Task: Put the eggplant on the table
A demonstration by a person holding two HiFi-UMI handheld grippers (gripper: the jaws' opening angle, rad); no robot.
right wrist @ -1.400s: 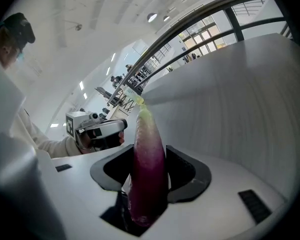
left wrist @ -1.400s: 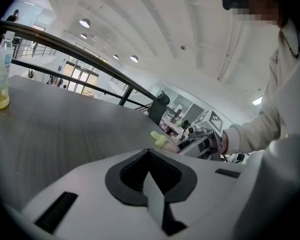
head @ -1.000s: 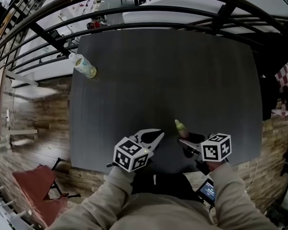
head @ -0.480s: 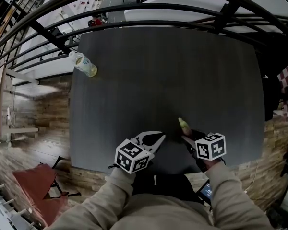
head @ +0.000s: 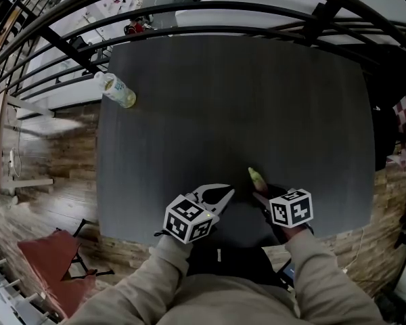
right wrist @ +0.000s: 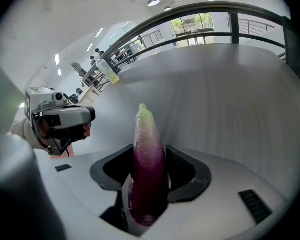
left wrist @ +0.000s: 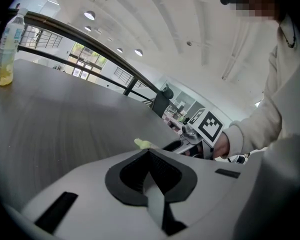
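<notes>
A purple eggplant (right wrist: 146, 134) with a pale green tip (head: 256, 177) sticks out from between the jaws of my right gripper (right wrist: 150, 156), which is shut on it. That gripper (head: 262, 196) tilts steeply down over the dark table (head: 237, 100) near its front edge. Whether the eggplant's tip touches the tabletop I cannot tell. My left gripper (head: 223, 194) hovers just to the left at the same edge, and its jaws (left wrist: 150, 153) are shut with nothing in them. The eggplant's green tip (left wrist: 142, 143) shows just past them.
A clear bottle with yellow liquid (head: 116, 90) lies near the table's far left corner and also shows as a bottle (left wrist: 6, 44) in the left gripper view. A dark railing (head: 210, 12) curves behind the table. A red chair (head: 51, 263) stands on the wooden floor at lower left.
My right gripper has sunk and tipped further down with the eggplant, and its marker cube has shifted a little left. The left gripper has stayed put.
</notes>
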